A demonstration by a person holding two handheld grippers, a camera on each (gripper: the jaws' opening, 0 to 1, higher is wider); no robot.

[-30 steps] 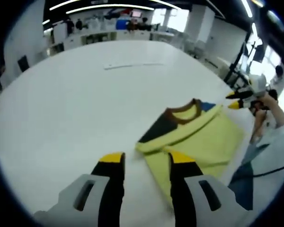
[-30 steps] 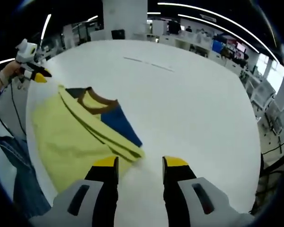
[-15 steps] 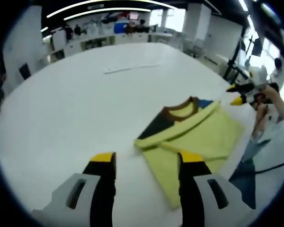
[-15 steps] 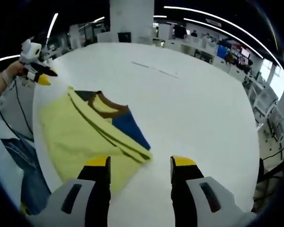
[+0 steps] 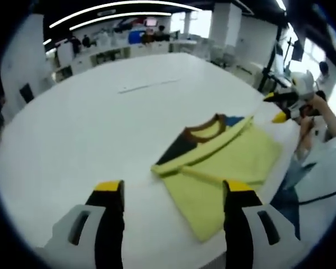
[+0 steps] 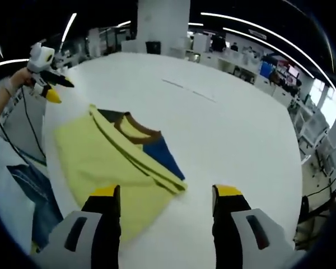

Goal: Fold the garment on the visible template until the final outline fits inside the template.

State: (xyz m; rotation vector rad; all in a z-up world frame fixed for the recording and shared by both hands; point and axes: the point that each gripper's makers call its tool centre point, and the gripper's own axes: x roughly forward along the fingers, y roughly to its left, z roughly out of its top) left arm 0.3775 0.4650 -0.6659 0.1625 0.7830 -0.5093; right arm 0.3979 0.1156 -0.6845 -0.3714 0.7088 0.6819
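Observation:
A yellow garment (image 5: 224, 165) with a brown collar and dark and blue panels lies folded on the white table (image 5: 89, 129), near its edge. My left gripper (image 5: 173, 190) hovers open just short of the garment's folded corner, nothing between its jaws. In the right gripper view the same garment (image 6: 112, 162) spreads left of centre. My right gripper (image 6: 166, 193) is open above its near corner, holding nothing. Each gripper also appears in the other's view at the table's rim: the right gripper (image 5: 284, 106) and the left gripper (image 6: 47, 84), each held in a hand.
A thin pale strip (image 5: 148, 85) lies far across the table, seen again as a strip (image 6: 189, 89) in the right gripper view. A person's jeans (image 6: 33, 196) and white sleeve (image 5: 325, 168) stand at the table edge beside the garment. Desks and chairs ring the room behind.
Both grippers' jaws have spread wider apart. The garment lies in the same fold and place; both views have shifted slightly with the hands.

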